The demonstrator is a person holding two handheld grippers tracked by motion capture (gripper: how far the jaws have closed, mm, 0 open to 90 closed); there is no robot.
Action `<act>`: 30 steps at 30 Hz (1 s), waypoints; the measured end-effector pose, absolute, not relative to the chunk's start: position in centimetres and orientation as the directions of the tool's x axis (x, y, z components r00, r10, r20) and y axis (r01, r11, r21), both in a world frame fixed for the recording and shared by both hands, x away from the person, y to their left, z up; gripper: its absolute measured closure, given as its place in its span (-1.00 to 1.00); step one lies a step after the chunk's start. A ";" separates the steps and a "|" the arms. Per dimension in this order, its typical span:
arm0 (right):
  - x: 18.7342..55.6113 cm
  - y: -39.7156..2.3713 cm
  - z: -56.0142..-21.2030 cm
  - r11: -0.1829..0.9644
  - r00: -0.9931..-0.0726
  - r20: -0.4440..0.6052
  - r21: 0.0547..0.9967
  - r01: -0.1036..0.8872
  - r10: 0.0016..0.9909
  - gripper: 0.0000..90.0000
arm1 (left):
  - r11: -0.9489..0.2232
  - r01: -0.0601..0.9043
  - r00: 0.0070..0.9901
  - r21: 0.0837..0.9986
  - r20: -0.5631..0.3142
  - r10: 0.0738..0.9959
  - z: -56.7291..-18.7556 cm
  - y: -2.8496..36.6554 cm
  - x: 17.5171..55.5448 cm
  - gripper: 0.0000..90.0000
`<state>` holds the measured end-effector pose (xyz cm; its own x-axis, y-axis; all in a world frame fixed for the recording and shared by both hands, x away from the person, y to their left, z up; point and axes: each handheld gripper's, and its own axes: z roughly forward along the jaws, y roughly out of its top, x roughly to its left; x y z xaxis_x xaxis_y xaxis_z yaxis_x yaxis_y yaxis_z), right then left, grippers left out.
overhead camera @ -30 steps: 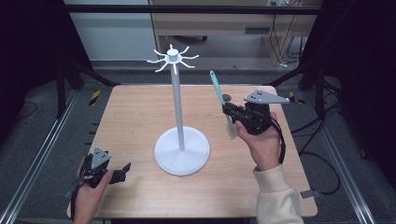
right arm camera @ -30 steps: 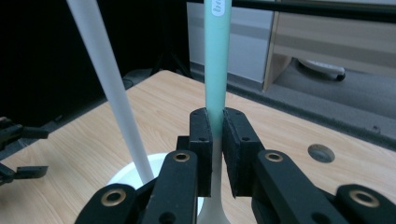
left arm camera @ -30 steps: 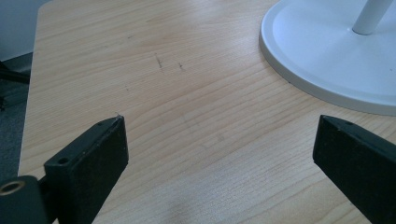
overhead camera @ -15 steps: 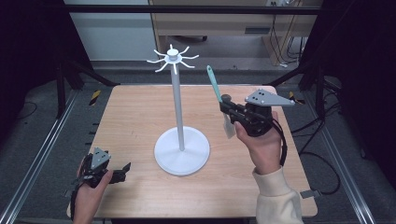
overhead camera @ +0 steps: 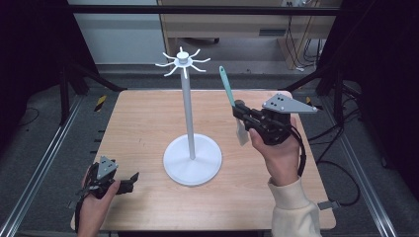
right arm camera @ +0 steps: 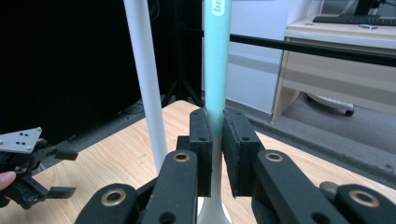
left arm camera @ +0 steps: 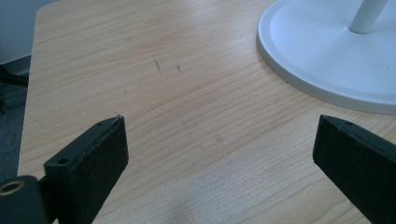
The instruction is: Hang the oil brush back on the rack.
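Note:
A white stand rises from the middle of the table, with a round base (overhead camera: 192,160), a thin pole (overhead camera: 187,113) and a ring of hooks (overhead camera: 183,61) on top. To its right my right gripper (overhead camera: 239,112) is shut on a spatula, its teal handle (overhead camera: 227,86) pointing up and its white blade (overhead camera: 241,133) hanging below the jaws. The right gripper view has the handle (right arm camera: 216,56) clamped between the pads (right arm camera: 217,126), with the pole (right arm camera: 144,70) just left of it. Down at the front left corner my left gripper (overhead camera: 129,178) rests open; nothing lies between its jaws (left arm camera: 219,154).
The wooden table (overhead camera: 143,118) has metal rails along both sides and dark floor around it. A desk and cables stand beyond the far edge. In the left gripper view the stand's base (left arm camera: 327,56) lies just ahead to the right.
My right gripper has lifted the spatula slightly, its handle tip now a little higher and nearer the hooks. The left gripper has not moved.

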<state>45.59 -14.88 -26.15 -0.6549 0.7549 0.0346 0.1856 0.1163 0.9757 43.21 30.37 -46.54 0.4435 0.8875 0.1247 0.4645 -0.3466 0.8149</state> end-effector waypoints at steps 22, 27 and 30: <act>44.0 -14.6 -24.8 0.100 -0.700 0.016 0.987 0.124 0.714 0.84 | -0.349 0.465 0.447 0.814 0.124 0.886 -46.6 30.3 43.2 -0.93; 43.4 -14.5 -24.3 0.104 -0.712 -0.003 0.990 0.099 0.702 0.84 | -0.349 0.466 0.448 0.813 0.124 0.885 -46.6 30.2 43.2 -0.94; 43.2 -14.4 -24.2 0.111 -0.717 -0.011 0.989 0.093 0.697 0.84 | -0.349 0.466 0.448 0.813 0.123 0.886 -46.6 30.3 43.2 -0.94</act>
<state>43.25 -14.38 -24.19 -0.7169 0.6971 -0.0108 0.0929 0.1109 0.9895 43.22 30.26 -46.59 0.4480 0.8855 0.1230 0.4659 -0.3487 0.8132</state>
